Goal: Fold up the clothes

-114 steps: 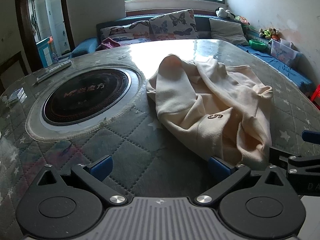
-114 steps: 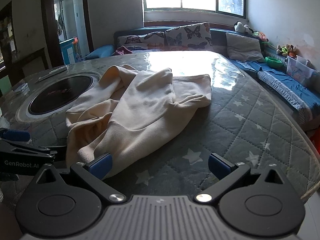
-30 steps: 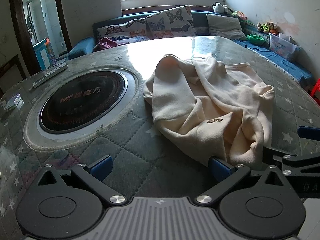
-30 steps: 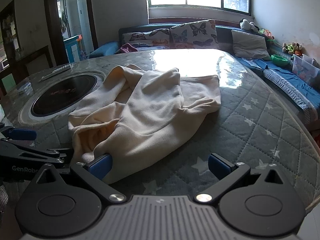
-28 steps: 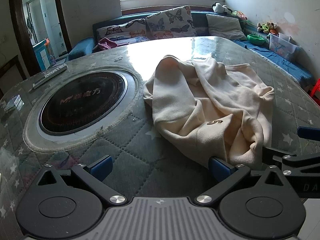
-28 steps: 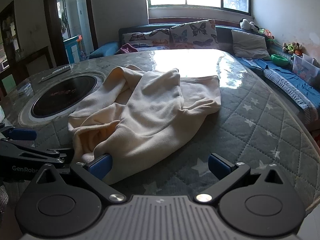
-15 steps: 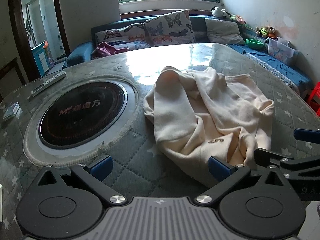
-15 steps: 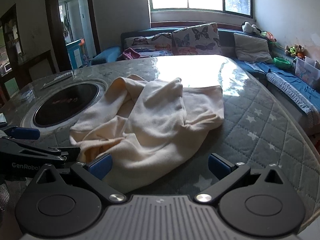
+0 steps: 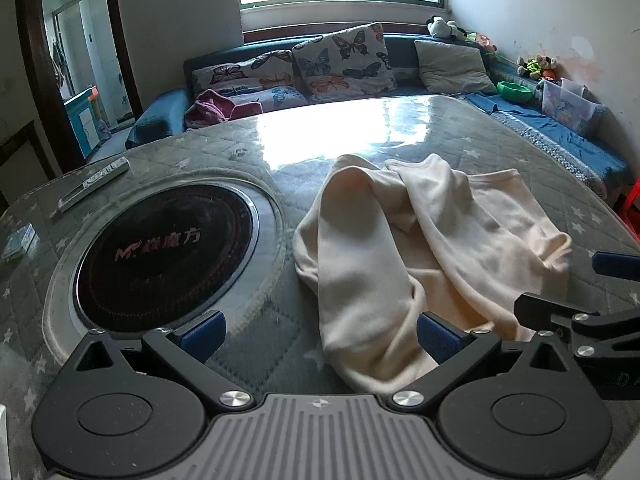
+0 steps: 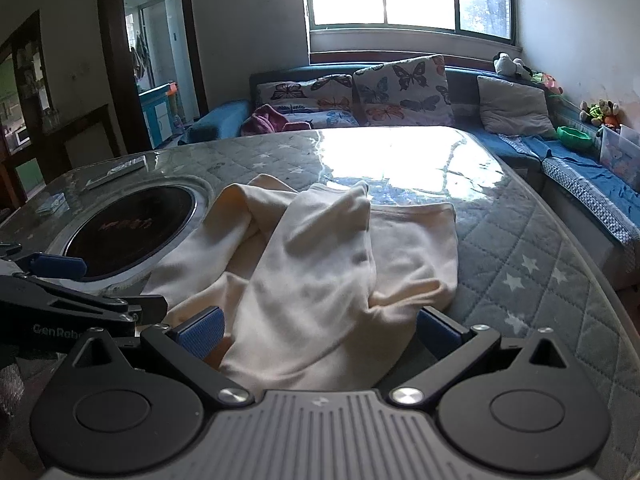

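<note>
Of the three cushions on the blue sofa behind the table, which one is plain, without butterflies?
The plain grey cushion at the right end of the blue sofa. The two butterfly-print cushions to its left are white with coloured butterflies.

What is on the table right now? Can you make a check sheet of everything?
Surface: round grey quilted star-pattern table under glossy cover, with round black inset cooktop.
Job's things: crumpled cream sweatshirt, not folded.
Clutter: flat silver remote; small card packet.
Grippers: left gripper open beside the sweatshirt's near edge; right gripper open, cloth between its fingers.
Cables: nothing seen.
Surroundings: blue sofa, butterfly cushions, window, doorway.
</note>
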Demonstrator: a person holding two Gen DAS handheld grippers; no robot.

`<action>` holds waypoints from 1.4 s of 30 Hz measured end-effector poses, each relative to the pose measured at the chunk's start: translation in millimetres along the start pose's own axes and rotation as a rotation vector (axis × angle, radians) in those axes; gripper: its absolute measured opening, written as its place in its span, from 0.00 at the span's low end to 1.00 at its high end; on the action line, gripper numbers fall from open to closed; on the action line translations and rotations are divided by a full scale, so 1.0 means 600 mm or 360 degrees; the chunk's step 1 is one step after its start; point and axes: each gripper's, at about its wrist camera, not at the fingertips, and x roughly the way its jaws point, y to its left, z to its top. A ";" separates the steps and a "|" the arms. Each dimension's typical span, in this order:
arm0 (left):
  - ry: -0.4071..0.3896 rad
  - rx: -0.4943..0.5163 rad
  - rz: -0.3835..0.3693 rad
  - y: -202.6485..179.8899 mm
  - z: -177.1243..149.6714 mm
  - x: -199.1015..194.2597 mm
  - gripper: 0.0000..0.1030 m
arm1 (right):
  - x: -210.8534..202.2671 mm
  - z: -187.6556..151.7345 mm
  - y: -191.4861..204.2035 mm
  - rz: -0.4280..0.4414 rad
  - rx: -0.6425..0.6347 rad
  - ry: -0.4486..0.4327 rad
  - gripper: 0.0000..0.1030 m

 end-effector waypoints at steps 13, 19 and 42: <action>-0.0045 0.0039 0.0007 0.003 0.061 0.071 1.00 | 0.063 0.035 -0.032 -0.0023 0.0017 0.0023 0.96; -0.0073 0.0015 -0.0056 0.019 0.097 0.111 0.92 | 0.093 0.051 -0.065 -0.0066 0.0048 0.0036 0.92; 0.0009 -0.0122 -0.0349 0.039 0.154 0.202 0.35 | 0.148 0.072 -0.130 -0.0124 0.0120 0.0082 0.91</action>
